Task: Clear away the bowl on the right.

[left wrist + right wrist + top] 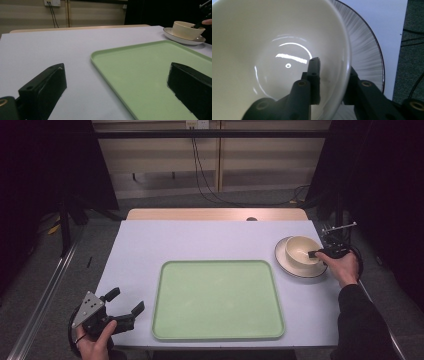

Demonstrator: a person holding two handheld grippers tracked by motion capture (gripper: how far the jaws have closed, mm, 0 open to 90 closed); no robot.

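Over on the right side of the table point(140, 245), the right gripper point(320, 254) has its jaws pressed onto the wall of a cream bowl point(300, 248): one jaw reaches down inside the bowl, the other sits outside the rim, with the thin wall pinched between them. In the right gripper view the inner jaw lies against the glossy inside of the bowl point(262, 50), and the outer jaw hangs over the ribbed rim of the plate point(367, 50) beneath. The bowl stands upright on that plate point(282, 257), which rests on the table just beside the far right corner of a green tray point(217, 300). The person's right hand point(345, 267) grips the tool from the near side.

Near the front left corner, the left gripper point(125, 302) is held in the left hand point(95, 342) with its jaws spread wide, gripping nothing. In the left gripper view one jaw stands over the bare table point(50, 50) and the other over the tray point(140, 75), so the tray's left edge falls between them. Whether the jaws touch either surface cannot be told. The bowl point(186, 30) and plate point(175, 36) show far off at the upper right.
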